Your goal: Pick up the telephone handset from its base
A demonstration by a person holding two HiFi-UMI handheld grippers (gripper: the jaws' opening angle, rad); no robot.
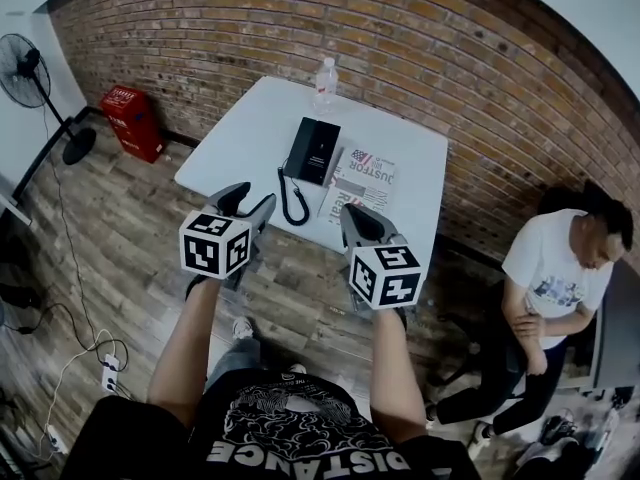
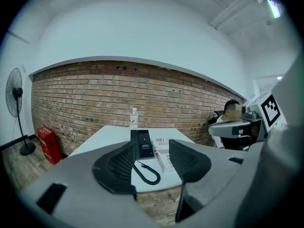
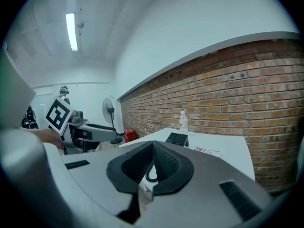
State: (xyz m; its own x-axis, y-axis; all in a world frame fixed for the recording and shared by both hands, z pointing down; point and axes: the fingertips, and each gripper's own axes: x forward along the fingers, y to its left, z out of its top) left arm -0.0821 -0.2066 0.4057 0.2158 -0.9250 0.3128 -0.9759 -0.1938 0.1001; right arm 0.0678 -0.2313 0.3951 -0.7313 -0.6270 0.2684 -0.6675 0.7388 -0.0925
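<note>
Black telephone, white table, red-brown brick wall, red box.

Black short-sleeved T-shirt, white lettering and swirls. Grey left gripper and right gripper have black ribbed pads and each carries a white cube with black square markers.

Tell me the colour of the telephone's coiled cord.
The cord is black; the left gripper view shows it best.

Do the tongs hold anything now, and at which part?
Nothing is held. The left tongs are open, the right tongs shut and empty; the telephone lies untouched on the table.
</note>
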